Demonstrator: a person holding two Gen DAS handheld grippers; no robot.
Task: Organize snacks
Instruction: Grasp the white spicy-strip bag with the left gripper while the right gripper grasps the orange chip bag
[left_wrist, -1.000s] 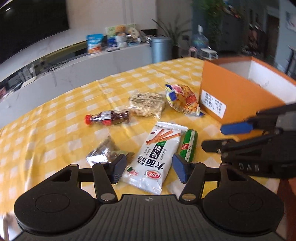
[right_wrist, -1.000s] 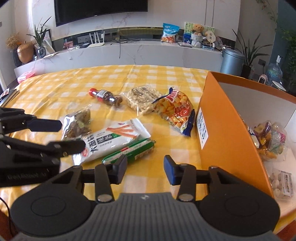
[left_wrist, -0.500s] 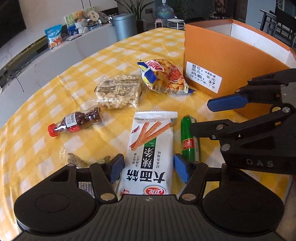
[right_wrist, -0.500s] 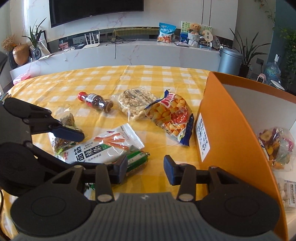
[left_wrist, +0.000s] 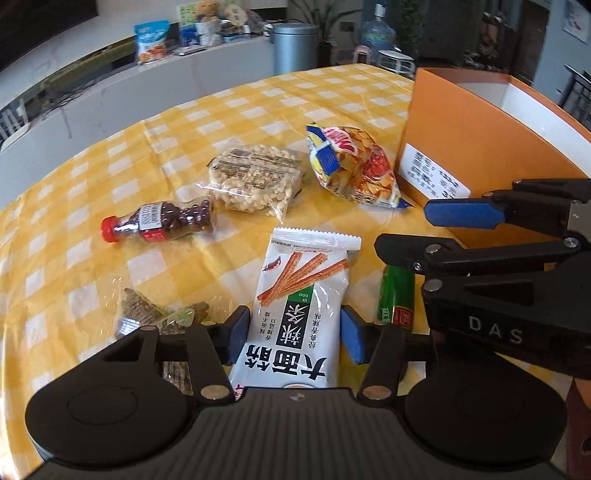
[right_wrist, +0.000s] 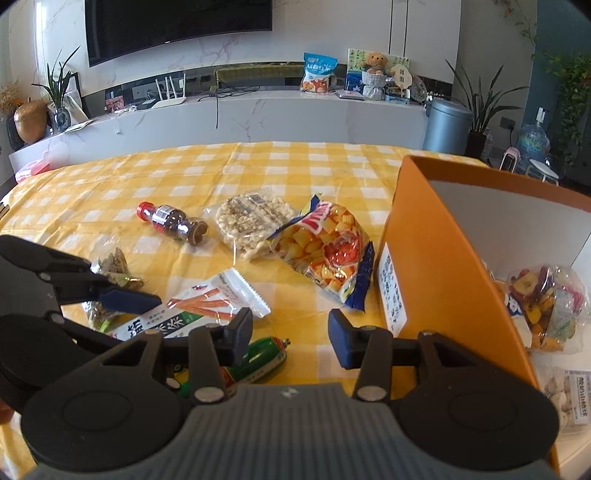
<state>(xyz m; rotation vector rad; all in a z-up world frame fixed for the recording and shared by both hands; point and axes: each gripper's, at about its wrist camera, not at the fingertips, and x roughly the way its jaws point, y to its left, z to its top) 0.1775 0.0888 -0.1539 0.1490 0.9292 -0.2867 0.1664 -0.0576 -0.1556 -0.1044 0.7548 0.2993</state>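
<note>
A white spicy-strip packet (left_wrist: 295, 295) lies on the yellow checked tablecloth (left_wrist: 110, 155). My left gripper (left_wrist: 295, 332) straddles its near half. Its jaws are closing, and both blue pads touch the packet's long edges. In the right wrist view the same packet (right_wrist: 207, 310) lies under the left gripper's blue fingertip (right_wrist: 125, 299). My right gripper (right_wrist: 291, 332) is open with nothing between its fingers. It hovers just right of a green sausage stick (right_wrist: 262, 358), beside the orange box (right_wrist: 424, 251).
A chips bag (left_wrist: 354, 166), a bag of puffed grain (left_wrist: 255, 177), a small bottle of chocolate balls (left_wrist: 162, 221) and a clear bag of dark snacks (left_wrist: 147, 314) lie on the cloth. Inside the box sit a dried-fruit bag (right_wrist: 543, 306) and another packet (right_wrist: 565, 395).
My left gripper has come forward and down over the white packet, and its jaws have narrowed onto the packet's edges. The right gripper has hardly moved.
</note>
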